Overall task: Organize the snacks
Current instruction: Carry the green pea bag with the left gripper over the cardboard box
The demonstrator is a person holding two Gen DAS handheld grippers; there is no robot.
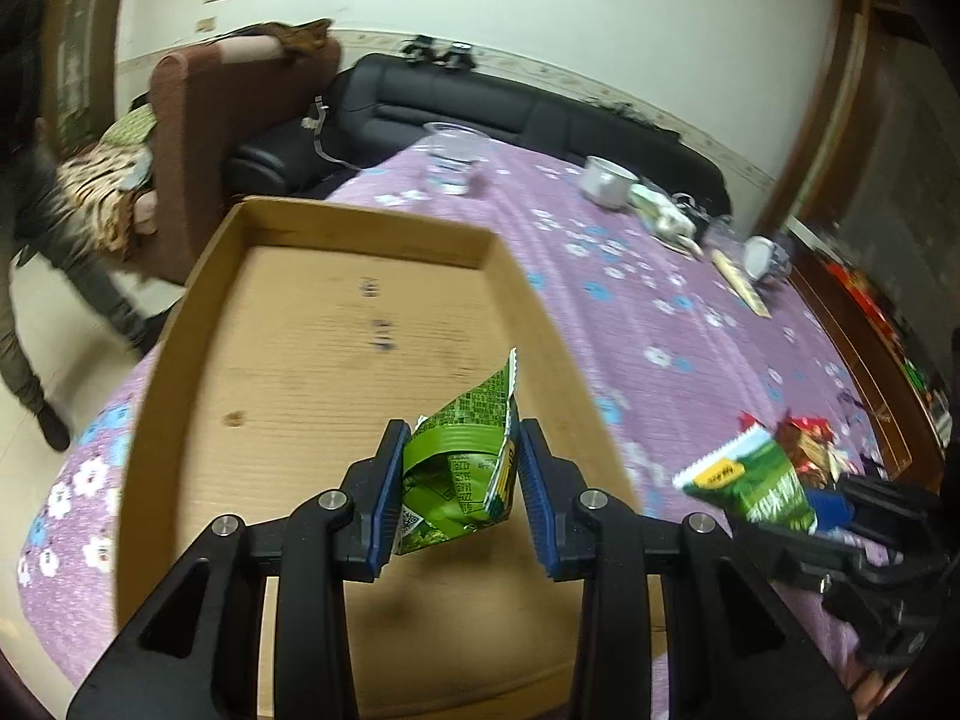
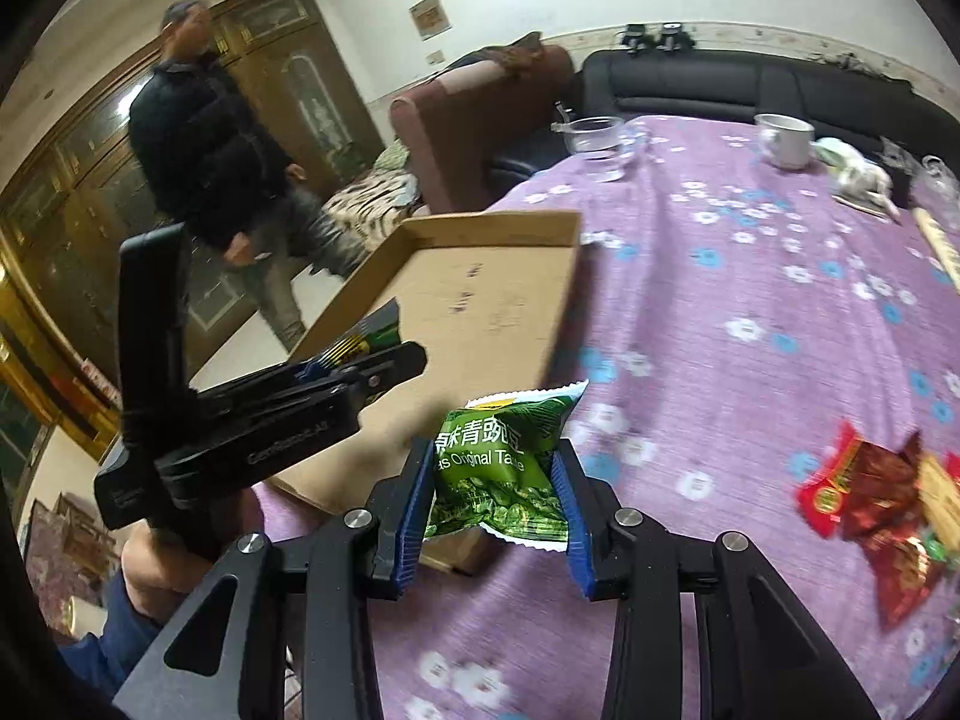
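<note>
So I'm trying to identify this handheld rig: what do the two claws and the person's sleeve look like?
Both the left claw and the right claw are matte black, angular linkages with silver pivot screws and ribbed blue pads. Seen from the right wrist view, the left claw's body carries pale lettering, too blurred to read. The sleeve is dark blue.

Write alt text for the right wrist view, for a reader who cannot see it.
The right gripper grips a green snack packet above a purple flowered tablecloth, beside a shallow cardboard tray. The left gripper holds another green packet over the tray; red snack packets lie to the right.
</note>
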